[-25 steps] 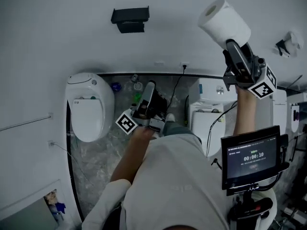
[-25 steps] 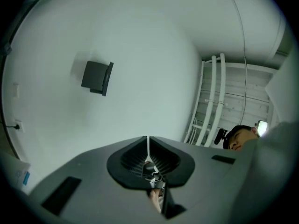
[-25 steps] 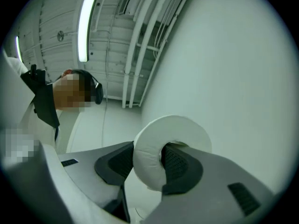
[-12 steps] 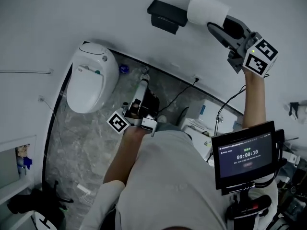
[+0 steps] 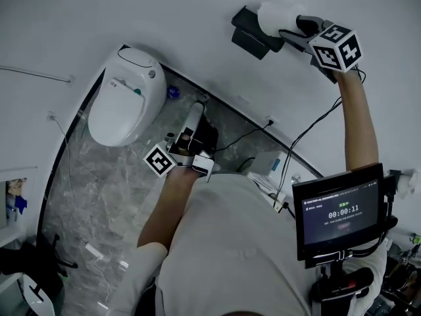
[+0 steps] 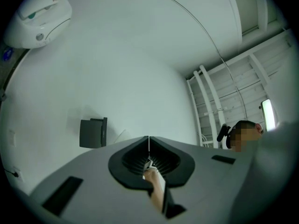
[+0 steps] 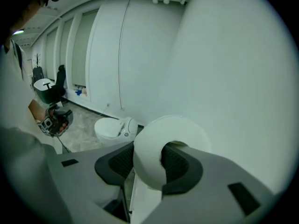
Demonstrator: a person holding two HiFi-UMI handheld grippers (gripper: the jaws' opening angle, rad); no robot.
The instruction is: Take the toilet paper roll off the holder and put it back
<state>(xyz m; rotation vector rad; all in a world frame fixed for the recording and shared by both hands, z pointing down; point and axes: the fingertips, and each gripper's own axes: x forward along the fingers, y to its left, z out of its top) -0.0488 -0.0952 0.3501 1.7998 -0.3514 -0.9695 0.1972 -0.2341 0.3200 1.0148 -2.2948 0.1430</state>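
The white toilet paper roll (image 5: 276, 17) is pressed against the black wall holder (image 5: 253, 35) at the top of the head view. My right gripper (image 5: 287, 31) is shut on the roll, arm raised high. In the right gripper view the roll (image 7: 163, 143) bulges between the dark jaw pads, squeezed at its sides, and fills the space above my right gripper (image 7: 149, 167). My left gripper (image 5: 197, 108) hangs low in front of the person's body, pointing toward the floor, jaws shut on nothing. In the left gripper view the holder (image 6: 92, 132) shows on the white wall beyond my left gripper (image 6: 149, 147).
A white toilet (image 5: 125, 104) stands on the grey marble floor left of the holder. A screen with a timer (image 5: 339, 212) is mounted at the person's right side. A cable (image 5: 247, 133) runs from a wall socket. A thin rail (image 5: 39, 74) lines the left wall.
My right gripper has carried the roll left and up to the black holder, now touching it. The head view has swung. The left gripper stays low and shut.
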